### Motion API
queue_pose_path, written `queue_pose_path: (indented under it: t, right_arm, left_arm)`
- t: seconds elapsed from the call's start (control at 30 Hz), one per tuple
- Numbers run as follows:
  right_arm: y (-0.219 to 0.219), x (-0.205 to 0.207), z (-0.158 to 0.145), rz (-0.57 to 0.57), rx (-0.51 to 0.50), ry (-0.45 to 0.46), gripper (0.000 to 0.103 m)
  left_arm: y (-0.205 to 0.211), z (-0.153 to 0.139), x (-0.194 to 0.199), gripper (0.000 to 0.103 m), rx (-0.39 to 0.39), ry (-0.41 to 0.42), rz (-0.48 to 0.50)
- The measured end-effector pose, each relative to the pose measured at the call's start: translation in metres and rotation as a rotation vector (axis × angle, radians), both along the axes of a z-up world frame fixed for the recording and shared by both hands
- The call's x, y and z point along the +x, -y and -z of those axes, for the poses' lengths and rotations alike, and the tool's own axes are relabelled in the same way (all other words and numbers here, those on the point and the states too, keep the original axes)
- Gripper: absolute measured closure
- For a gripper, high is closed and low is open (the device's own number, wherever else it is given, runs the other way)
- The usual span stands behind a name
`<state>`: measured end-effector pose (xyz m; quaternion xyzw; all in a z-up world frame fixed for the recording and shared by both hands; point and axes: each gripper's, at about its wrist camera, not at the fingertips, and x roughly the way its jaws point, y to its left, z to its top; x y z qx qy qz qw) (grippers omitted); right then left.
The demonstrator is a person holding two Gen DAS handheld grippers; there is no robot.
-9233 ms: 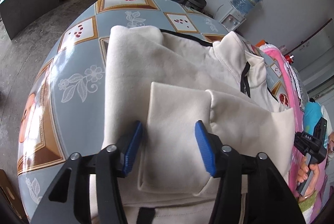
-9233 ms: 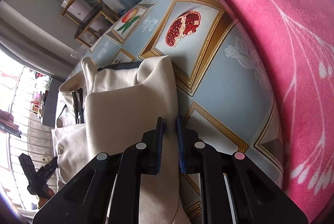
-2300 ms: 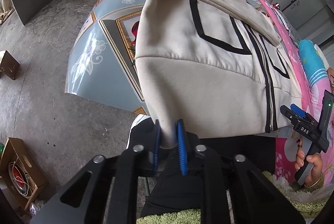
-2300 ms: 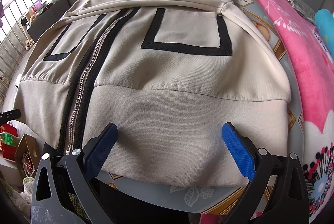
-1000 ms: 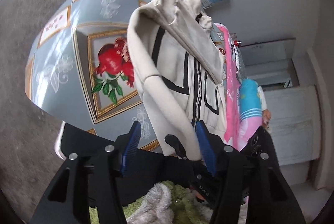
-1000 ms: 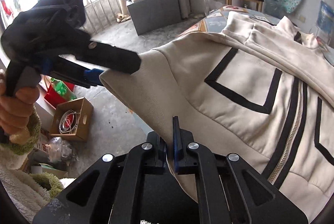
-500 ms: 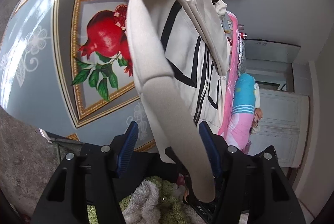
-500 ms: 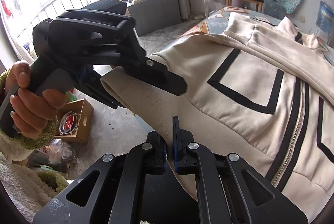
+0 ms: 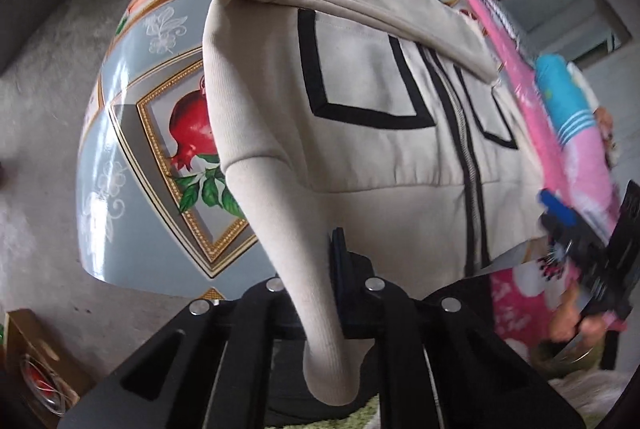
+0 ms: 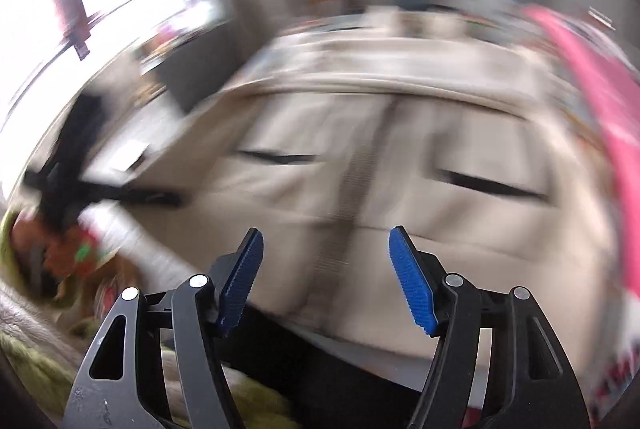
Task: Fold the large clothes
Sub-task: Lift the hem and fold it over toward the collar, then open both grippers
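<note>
Holding: left tongs point(image 9: 320, 269) closing on the ribbed hem corner point(image 9: 316, 293) of the cream jacket point(image 9: 380, 77), cloth pinched between the pads and drooping past them toward the near edge.
Releasing: right tongs point(image 10: 326, 273) opening, blue pads spread, nothing between them; half a second ago clamped on that same hem corner.
Change: corner passed from right tongs to left; a second ago left tongs stood spread around the hem, now nipped onto it.
Meaning for the task: left corner secured, right tongs free, probably heading for the hem's other corner so the lower part can be carried over toward the collar; fold itself not yet begun.
Jacket's place: spread front-up on the table point(image 9: 132, 109), zip point(image 9: 468, 165) running near to far, collar at the far end, hem hanging off the near edge, pink blanket point(image 9: 560, 133) along its right side.
Left view only: sharp detail of the grip, black-trimmed pocket panels, pomegranate print bare at left, right tongs as a blur at the right edge with a hand below.
Right view only: spread pads seen clearly against heavy smear; whole width of the jacket across the table, both pocket lines, left tongs a dark streak at left.
Cannot tell: whether the far sleeves lie flat.
</note>
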<state>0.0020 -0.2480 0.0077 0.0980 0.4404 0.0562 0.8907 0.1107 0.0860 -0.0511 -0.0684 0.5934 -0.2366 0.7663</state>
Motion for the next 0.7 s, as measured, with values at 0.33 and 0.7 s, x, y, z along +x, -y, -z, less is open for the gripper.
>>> queue_pose_path:
  t: [0.33, 0.7]
  right_arm:
    - [0.122, -0.037, 0.045, 0.313, 0.059, -0.132, 0.062]
    - [0.104, -0.05, 0.046, 0.237, -0.018, -0.142, 0.097]
  left_arm:
    - [0.011, -0.001, -0.005, 0.095, 0.102, 0.06, 0.024]
    - [0.018, -0.007, -0.024, 0.094, 0.186, 0.134, 0.08]
